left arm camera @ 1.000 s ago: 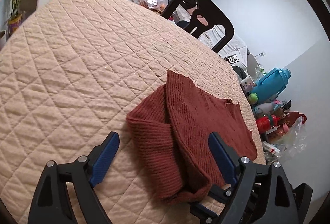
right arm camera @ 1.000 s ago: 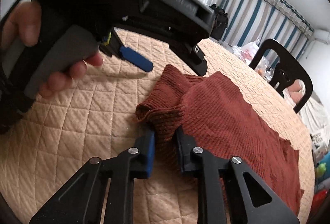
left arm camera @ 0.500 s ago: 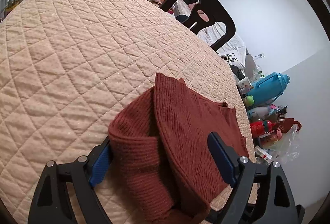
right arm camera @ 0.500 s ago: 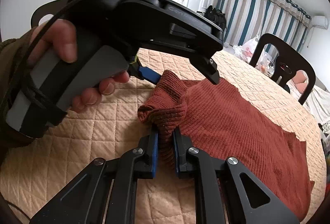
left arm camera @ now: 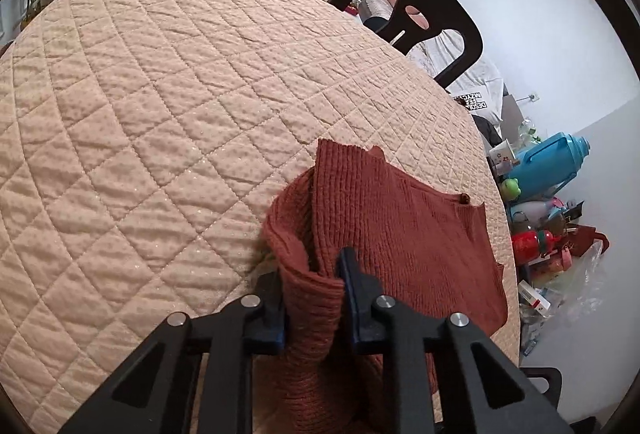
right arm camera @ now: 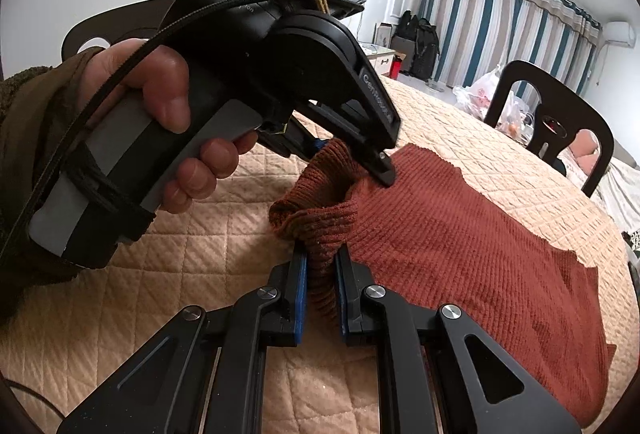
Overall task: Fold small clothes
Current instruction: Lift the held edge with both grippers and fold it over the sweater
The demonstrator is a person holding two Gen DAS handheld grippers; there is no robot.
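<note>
On the quilted table cover point(left arm camera: 168, 122), the rust-red knit garment point(right arm camera: 460, 234) has its bunched near edge pinched by both grippers, left gripper point(left arm camera: 314, 294) just clenched, right gripper point(right arm camera: 322, 286) clamped, probably to lift it for folding.

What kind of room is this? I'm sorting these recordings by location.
Most likely a lived-in home dining room: a round table under a quilted beige cover, dark dining chairs, striped window curtains, and household clutter around a blue jug on the floor.

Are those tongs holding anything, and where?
Both tongs, left and right, pinch the rust sweater at its bunched near edge.
</note>
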